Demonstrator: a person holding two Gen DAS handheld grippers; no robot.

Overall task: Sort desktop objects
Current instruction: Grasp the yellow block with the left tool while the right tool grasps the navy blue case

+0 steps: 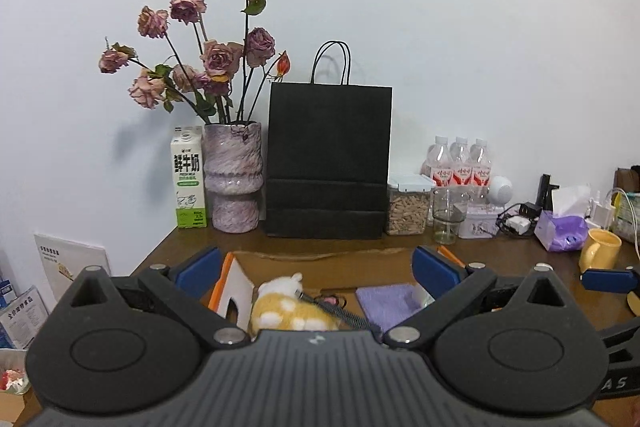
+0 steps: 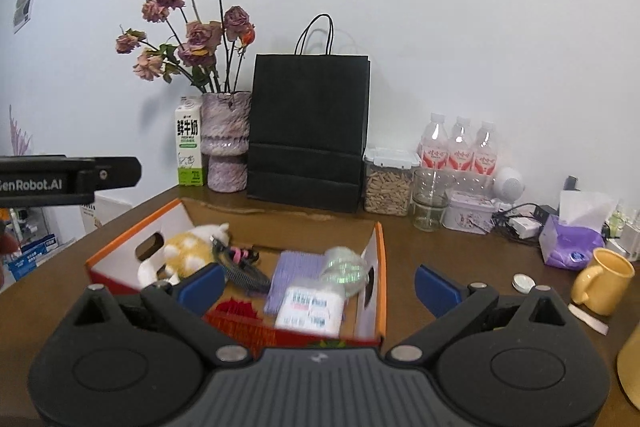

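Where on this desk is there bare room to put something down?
Bare wood lies between the cardboard box and the yellow mug, apart from a small round tin. The back row, black bag to tissue pack, is crowded.

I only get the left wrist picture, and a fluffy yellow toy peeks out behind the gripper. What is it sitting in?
Observer: An open cardboard box with orange edges; the plush toy lies at its left end.
Operator: Anything else inside?
Observer: A white packet beside a purple pad.
Operator: Is the right gripper holding something?
Observer: No, the right gripper is open and empty above the box.
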